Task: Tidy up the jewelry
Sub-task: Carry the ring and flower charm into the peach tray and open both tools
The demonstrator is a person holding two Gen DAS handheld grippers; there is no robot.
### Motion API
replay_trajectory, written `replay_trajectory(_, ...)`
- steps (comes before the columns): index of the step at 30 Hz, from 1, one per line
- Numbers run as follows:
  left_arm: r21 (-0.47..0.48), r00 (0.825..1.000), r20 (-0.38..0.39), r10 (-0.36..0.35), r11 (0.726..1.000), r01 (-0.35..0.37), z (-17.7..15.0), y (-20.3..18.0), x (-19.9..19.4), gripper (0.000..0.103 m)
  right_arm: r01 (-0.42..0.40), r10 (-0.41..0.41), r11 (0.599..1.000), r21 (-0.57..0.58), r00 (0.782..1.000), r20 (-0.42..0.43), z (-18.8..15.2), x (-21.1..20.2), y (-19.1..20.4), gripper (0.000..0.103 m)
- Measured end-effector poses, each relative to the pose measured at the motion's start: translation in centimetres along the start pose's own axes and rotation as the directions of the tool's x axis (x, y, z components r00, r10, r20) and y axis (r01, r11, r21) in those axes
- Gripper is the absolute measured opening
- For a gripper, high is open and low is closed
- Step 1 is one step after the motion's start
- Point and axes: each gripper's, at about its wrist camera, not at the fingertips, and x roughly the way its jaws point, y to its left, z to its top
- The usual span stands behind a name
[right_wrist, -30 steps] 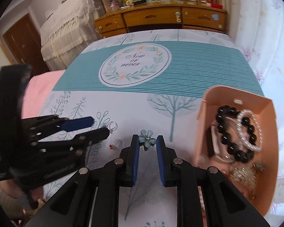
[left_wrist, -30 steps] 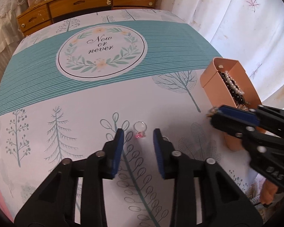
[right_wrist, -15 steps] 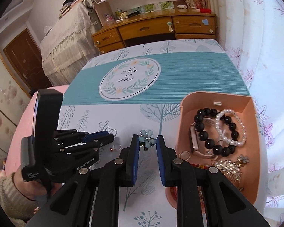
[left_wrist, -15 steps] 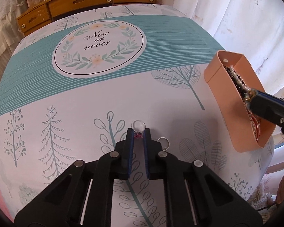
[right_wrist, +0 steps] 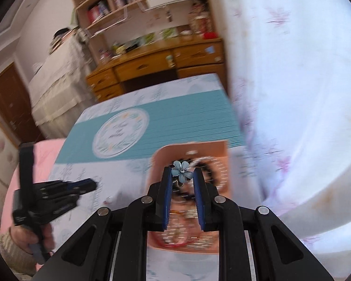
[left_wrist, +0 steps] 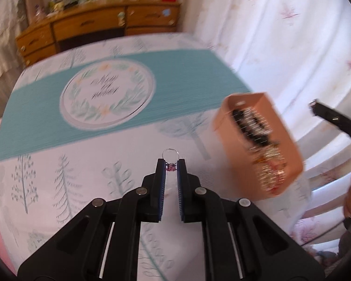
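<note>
My left gripper (left_wrist: 170,166) is shut on a silver ring with a pink stone (left_wrist: 170,161), held above the tablecloth. My right gripper (right_wrist: 181,175) is shut on a blue flower piece (right_wrist: 181,170) and hovers over the open peach jewelry box (right_wrist: 222,148). The box (left_wrist: 261,107) holds black and pearl bead bracelets and gold pieces; it stands at the table's right edge. The left gripper also shows in the right wrist view (right_wrist: 91,183), low at the left. A small ring (right_wrist: 108,199) lies on the cloth near it.
The table carries a white and teal cloth (left_wrist: 105,126) with a round "Now or never" print (left_wrist: 106,92). A white curtain (left_wrist: 292,46) hangs close on the right. A wooden dresser (left_wrist: 100,27) stands beyond the far edge.
My left gripper closed on the pink-stone ring and lifted it off the cloth. My right gripper carried the blue flower piece rightward and up, over the jewelry box. Both views are motion-blurred.
</note>
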Motion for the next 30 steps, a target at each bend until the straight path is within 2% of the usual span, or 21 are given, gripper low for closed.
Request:
replay_trajectory(6, 0.110, 0.995, 0.027, -0.093, 0.990, 0.089, 2.3, -5.4, -1.4, 0.007, 0.014, -0.012, 0.999, 0.052, 1.000, -0.028, -0.7, -0.4, -3.3, 0.018)
replay_trajectory(9, 0.155, 0.994, 0.020, -0.105, 0.983, 0.100, 3.1, -7.6, -0.5, 0.007, -0.001, 0.004, 0.999, 0.049, 0.999, -0.054, -1.6, -0.1, -3.6, 0.018)
replay_trajectory(14, 0.203, 0.991, -0.035, -0.131, 0.970, 0.135, 3.7, -10.4, 2.3, 0.007, -0.014, 0.016, 1.000, 0.024, 0.997, -0.074, -2.8, 1.1, -2.8, 0.018)
replay_trajectory(20, 0.209, 0.985, -0.070, -0.160, 0.963, 0.171, 4.5, -11.8, 4.7, 0.007, -0.016, 0.016, 1.000, 0.006, 0.995, -0.100, -3.3, 3.2, -1.5, 0.018)
replay_trajectory(30, 0.245, 0.983, -0.096, -0.154, 0.954, 0.173, 6.2, -13.5, 8.2, 0.007, -0.003, 0.003, 1.000, 0.006, 0.994, -0.112, -2.7, 5.5, -1.4, 0.018)
